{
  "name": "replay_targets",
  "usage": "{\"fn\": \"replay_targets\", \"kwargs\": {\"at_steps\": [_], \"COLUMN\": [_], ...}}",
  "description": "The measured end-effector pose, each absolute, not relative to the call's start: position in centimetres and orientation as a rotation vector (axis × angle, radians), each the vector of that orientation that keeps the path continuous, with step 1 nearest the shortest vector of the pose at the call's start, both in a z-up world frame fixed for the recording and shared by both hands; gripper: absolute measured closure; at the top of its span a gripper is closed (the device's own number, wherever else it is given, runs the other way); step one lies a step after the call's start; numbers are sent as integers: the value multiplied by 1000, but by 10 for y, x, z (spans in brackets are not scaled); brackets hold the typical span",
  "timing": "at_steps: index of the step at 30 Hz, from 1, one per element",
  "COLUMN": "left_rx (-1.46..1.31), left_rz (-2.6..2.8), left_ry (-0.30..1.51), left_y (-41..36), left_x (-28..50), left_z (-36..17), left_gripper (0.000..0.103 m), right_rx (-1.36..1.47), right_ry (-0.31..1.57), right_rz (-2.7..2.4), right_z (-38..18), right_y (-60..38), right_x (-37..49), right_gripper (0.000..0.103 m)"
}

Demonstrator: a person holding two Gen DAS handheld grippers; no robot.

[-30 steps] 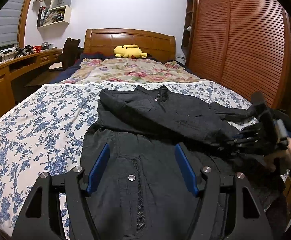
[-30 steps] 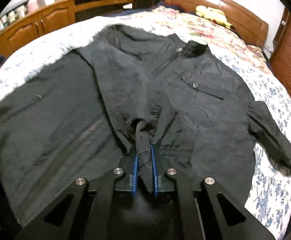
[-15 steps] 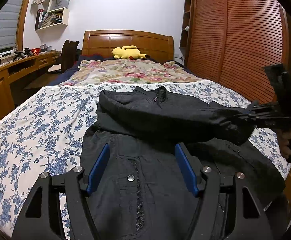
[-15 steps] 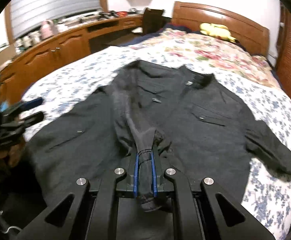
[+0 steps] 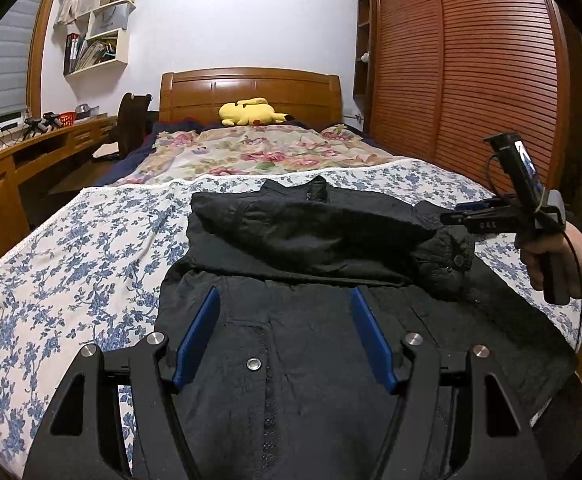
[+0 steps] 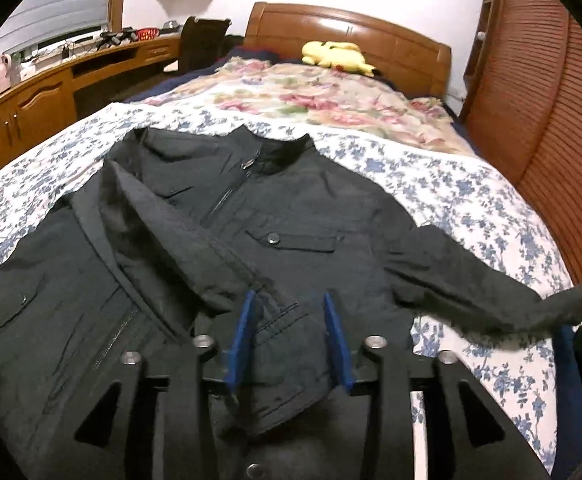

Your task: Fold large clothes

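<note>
Bedspread [image 5: 71,248] in blue floral print spreads beneath and beyond both claws. Black jacket [image 6: 291,216] lies flat on it, directly ahead of each claw, one sleeve [image 6: 195,252] folded across the chest. Left gripper [image 5: 283,336] hovers over the hem, fingers wide, gripping nothing. Right gripper [image 6: 291,340] is opening, the sleeve's cuff [image 6: 287,356] lying loose between its blue pads [image 6: 337,344].
</note>
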State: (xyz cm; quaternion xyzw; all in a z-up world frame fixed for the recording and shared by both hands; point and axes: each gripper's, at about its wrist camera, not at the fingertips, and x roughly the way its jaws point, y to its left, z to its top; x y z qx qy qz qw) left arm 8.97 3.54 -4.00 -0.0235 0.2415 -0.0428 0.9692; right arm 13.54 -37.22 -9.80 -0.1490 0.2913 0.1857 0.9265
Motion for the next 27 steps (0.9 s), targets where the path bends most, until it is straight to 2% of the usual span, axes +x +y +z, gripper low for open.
{"fn": "replay_targets", "kwargs": {"at_steps": [1, 3, 11, 18, 27], "left_rx": [-48, -45, 14, -4, 13], "left_rz": [-84, -77, -78, -162, -179], "left_ry": [483, 471, 461, 506, 546], "left_y": [35, 33, 17, 2, -21], "left_x": [90, 90, 95, 102, 110], "left_z": [-40, -40, -44, -49, -56], "left_gripper": [34, 34, 34, 34, 34], "right_rx": [-311, -338, -378, -396, -224], "right_ry": [589, 575, 604, 663, 740], "right_rz": [386, 387, 394, 231, 335], "right_z": [-100, -105, -133, -151, -162], "right_y": [-374, -369, -370, -379, -396], "right_x": [133, 125, 111, 158, 179], "right_gripper": [48, 45, 45, 45, 45]}}
